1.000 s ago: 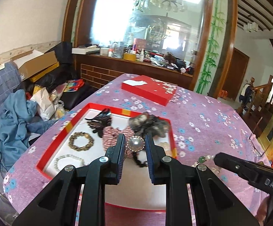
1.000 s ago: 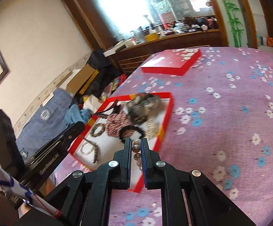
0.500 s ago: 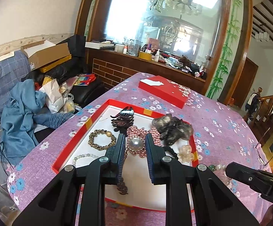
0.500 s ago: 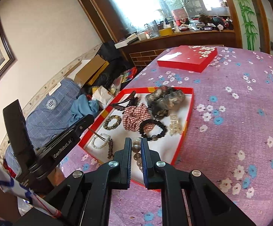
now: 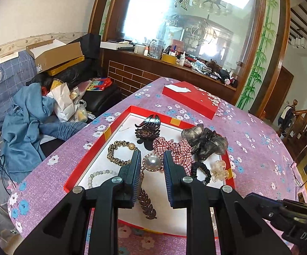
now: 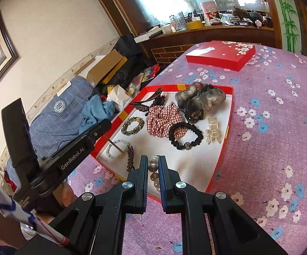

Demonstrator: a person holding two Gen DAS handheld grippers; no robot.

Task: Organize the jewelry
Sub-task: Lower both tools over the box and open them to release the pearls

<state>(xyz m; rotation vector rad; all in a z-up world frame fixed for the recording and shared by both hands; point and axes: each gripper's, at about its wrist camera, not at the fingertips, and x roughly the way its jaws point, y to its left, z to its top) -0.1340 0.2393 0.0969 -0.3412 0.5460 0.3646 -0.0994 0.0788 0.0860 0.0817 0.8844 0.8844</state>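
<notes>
Jewelry lies in a red tray point(image 5: 102, 140) with a white floor, set on a desk point(image 6: 280, 127) covered in purple flowered cloth. The left hand-held gripper point(image 5: 152, 165) pinches a pearl brooch point(image 5: 152, 162) between its narrowly set pads, and a leaf-shaped metal piece point(image 5: 146, 204) hangs from it down over the tray's near part. The right hand-held gripper point(image 6: 153, 170) is nearly closed on a string of beads point(image 6: 153, 173), held above the tray's near edge. Inside the tray sit a leopard-print hair tie point(image 6: 132, 125), a pale bead bracelet point(image 6: 116, 148), a red checked scrunchie point(image 6: 164, 121), a black scrunchie point(image 6: 185, 136), a clear claw clip point(image 6: 212, 130), a dark claw clip point(image 5: 148, 127) and a grey fabric bow point(image 6: 200, 99). A red box lid point(image 6: 219, 55) rests farther back on the desk, well apart from the tray.
</notes>
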